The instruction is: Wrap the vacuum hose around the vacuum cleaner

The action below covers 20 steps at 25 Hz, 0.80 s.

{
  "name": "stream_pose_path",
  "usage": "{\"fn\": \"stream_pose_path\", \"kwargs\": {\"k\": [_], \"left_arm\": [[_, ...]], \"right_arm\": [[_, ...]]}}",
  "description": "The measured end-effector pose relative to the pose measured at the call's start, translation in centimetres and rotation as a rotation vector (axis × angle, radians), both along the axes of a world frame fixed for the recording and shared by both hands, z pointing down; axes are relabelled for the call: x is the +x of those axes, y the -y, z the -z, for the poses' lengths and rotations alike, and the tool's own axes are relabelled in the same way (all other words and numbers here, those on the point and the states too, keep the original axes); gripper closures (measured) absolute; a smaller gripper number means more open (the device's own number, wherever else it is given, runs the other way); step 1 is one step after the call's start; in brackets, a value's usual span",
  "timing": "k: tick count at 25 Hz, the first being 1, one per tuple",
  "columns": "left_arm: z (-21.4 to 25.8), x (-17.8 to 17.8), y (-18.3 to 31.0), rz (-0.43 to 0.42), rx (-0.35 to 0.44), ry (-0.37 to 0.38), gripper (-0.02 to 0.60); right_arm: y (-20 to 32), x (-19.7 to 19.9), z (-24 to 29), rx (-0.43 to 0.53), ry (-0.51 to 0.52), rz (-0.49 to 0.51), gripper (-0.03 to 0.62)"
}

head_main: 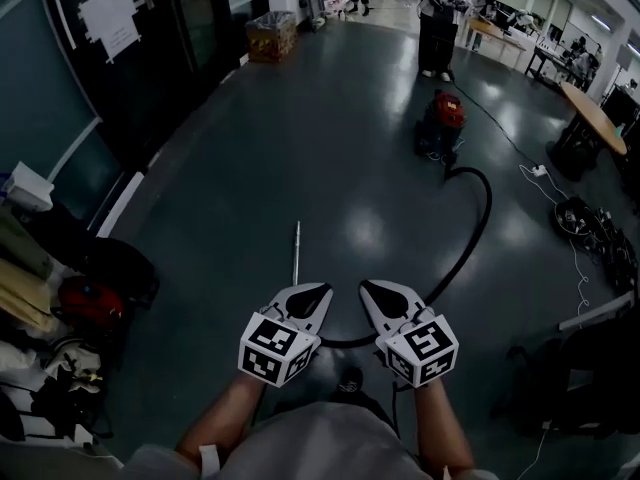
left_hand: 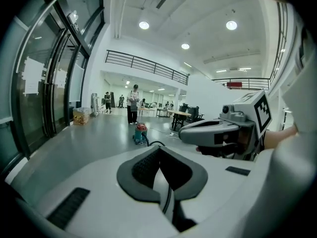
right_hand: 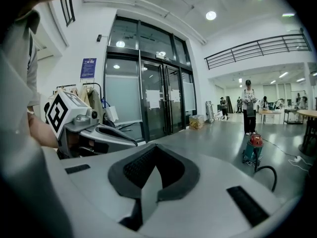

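Note:
A red-topped vacuum cleaner (head_main: 440, 118) stands on the dark floor, far ahead of me. Its black hose (head_main: 478, 230) curves from it across the floor toward my feet. A thin metal wand (head_main: 296, 252) lies on the floor just beyond my grippers. My left gripper (head_main: 322, 291) and right gripper (head_main: 366, 287) are held side by side above the floor, both shut and empty. The left gripper view shows the vacuum (left_hand: 140, 133) small in the distance past the closed jaws. In the right gripper view the vacuum (right_hand: 253, 150) and a loop of hose (right_hand: 268, 173) sit at the right.
A person (head_main: 438, 20) stands just behind the vacuum. A cardboard box (head_main: 272, 36) sits by the glass doors (head_main: 130, 58) at the left. Bags and clutter (head_main: 70, 308) line the left wall. Tables (head_main: 592, 114), a white cable with a power strip (head_main: 538, 171) and more gear lie at the right.

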<state>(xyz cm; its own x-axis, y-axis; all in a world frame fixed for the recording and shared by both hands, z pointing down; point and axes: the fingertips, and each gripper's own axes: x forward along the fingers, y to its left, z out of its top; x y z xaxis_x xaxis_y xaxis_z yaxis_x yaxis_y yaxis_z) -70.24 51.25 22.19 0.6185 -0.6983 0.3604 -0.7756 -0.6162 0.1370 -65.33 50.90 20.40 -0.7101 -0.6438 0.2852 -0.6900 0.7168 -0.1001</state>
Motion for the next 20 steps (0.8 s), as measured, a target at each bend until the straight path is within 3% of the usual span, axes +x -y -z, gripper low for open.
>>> {"fn": "stream_pose_path", "kwargs": {"k": [4, 9, 14, 20], "left_arm": [[-0.2, 2.3, 2.6, 0.019, 0.011, 0.047, 0.574], [-0.7, 2.2, 5.0, 0.054, 0.008, 0.086, 0.574], [-1.8, 1.0, 7.3, 0.068, -0.012, 0.085, 0.574], [-2.5, -0.2, 9.7, 0.015, -0.024, 0.058, 0.574]], "right_arm": [[2.9, 2.5, -0.5, -0.032, 0.057, 0.037, 0.588], [6.1, 3.1, -1.7, -0.052, 0.067, 0.065, 0.588], [8.2, 2.9, -3.0, -0.066, 0.053, 0.051, 0.588], [9.9, 2.0, -3.7, -0.062, 0.024, -0.017, 0.588]]}}
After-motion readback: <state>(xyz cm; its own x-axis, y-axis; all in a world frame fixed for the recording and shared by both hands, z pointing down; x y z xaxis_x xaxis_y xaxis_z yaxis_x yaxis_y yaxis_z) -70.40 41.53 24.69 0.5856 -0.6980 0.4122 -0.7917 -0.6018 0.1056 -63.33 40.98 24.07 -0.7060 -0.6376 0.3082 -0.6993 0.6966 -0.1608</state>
